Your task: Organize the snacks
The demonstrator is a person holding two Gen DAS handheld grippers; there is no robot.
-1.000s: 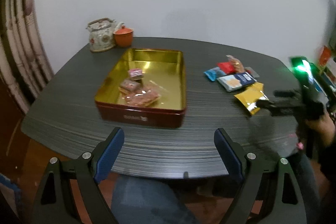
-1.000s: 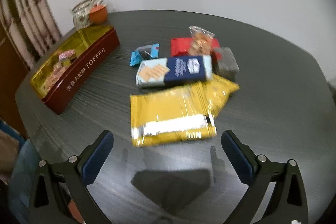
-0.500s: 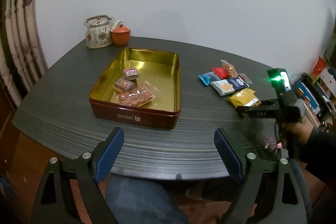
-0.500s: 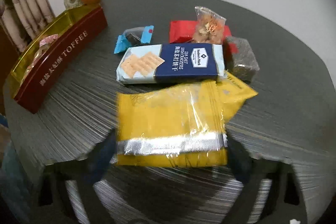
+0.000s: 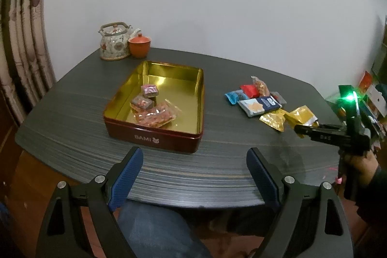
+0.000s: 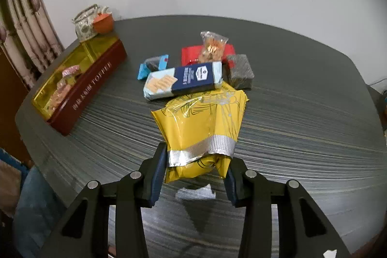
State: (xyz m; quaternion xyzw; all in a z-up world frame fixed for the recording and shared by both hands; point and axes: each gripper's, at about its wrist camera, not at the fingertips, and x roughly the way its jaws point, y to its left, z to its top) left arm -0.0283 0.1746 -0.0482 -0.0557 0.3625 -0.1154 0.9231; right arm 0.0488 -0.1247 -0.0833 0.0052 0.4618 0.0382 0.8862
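Observation:
My right gripper (image 6: 194,167) is shut on the near end of a yellow snack bag (image 6: 203,122), which is crumpled and lifted at that end; the bag also shows in the left wrist view (image 5: 287,117). Behind it lie a blue cracker pack (image 6: 183,82), a small blue packet (image 6: 152,65), a red packet (image 6: 191,53), a clear snack bag (image 6: 212,46) and a grey block (image 6: 239,74). The open red tin with gold inside (image 5: 200,98) holds three wrapped snacks (image 5: 151,108). My left gripper (image 5: 194,175) is open and empty, in front of the table's near edge.
A floral teapot (image 5: 113,42) and an orange lidded cup (image 5: 139,46) stand at the table's far left corner. A curtain (image 5: 21,40) hangs at the left. A person's knee in jeans (image 5: 157,231) is below the table edge. Shelved items (image 5: 372,88) stand at the right.
My right gripper moved forward onto the yellow bag and closed on its near end, crumpling and raising it. The left gripper stayed open and drew back slightly.

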